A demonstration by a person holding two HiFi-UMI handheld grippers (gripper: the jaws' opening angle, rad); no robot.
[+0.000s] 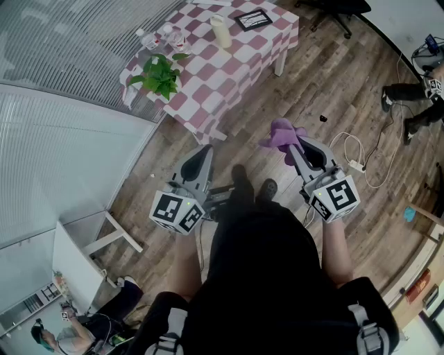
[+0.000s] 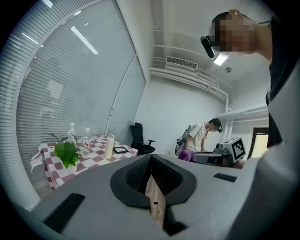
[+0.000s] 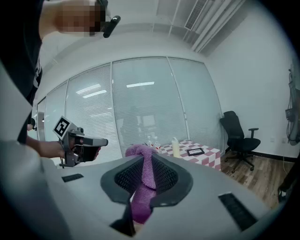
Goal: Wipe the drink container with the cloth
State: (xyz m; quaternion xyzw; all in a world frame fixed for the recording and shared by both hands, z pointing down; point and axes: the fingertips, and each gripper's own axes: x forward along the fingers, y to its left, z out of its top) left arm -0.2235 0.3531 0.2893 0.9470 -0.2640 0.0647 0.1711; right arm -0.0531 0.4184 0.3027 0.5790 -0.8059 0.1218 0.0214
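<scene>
Your right gripper [image 3: 146,171] is clamped on the purple cloth [image 1: 280,132]. In the right gripper view the fabric runs up between the two jaws and bunches over their tips. In the head view it flops out ahead of the gripper, just right of centre. Your left gripper [image 2: 151,161] has its jaws pressed together with nothing between them; only a strip of wooden floor [image 2: 154,206] shows through the slit below. In the head view both grippers point near level over the floor at mid-frame, well apart from each other, each with its marker cube [image 1: 177,211] on the end nearest you.

The drink container [image 1: 220,32], a tall cream-coloured bottle, stands upright on the table [image 1: 229,62] with the red-and-white checked cover at the top centre of the head view, well apart from both grippers. In the left gripper view it shows at the middle left; in the right gripper view it sits just right of centre, beyond the cloth.

On the same table a leafy green plant [image 1: 159,75] stands toward the left end, with clear water bottles [image 1: 151,39] above it in the frame. A dark framed flat item [image 1: 253,19] lies to the right of the container. A black office chair [image 3: 238,135] stands at the right of the right gripper view. Another person [image 2: 202,136] bends over at the right of centre in the left gripper view. A white cable and power strip [image 1: 355,163] lie on the floor just right of your right gripper
</scene>
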